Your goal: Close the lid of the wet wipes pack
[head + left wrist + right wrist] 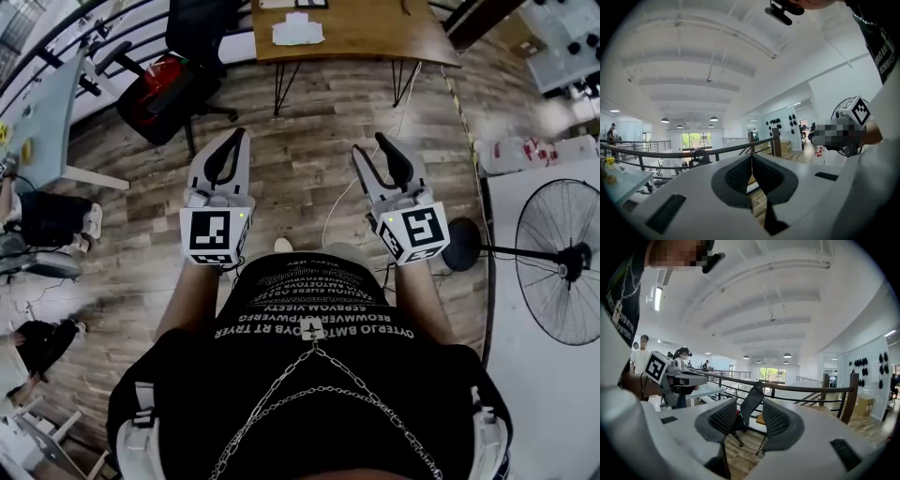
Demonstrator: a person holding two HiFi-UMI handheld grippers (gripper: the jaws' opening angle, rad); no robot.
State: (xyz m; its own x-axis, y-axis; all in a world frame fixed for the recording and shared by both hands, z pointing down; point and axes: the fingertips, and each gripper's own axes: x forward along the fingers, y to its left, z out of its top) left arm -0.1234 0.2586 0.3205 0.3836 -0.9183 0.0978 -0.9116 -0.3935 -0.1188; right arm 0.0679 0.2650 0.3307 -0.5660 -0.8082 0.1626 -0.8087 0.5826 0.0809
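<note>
Held level over wooden floor (pixel 309 122), the left gripper (pixel 232 141) is pinched together on nothing, the right gripper (pixel 372 150) gaping and empty (seemingly only being carried); no wet wipes pack is seen.

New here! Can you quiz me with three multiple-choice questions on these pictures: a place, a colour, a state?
1. The standing fan is on the person's: A left; B right; C lap.
2. The floor is: A brown wood; B grey carpet; C red tile.
3. The fingers of the right gripper are: A pressed together; B apart, nothing between; C clamped on a pack.
Answers: B, it stands at the head view's right edge; A, wooden planks show there; B, a clear gap shows between them.
</note>
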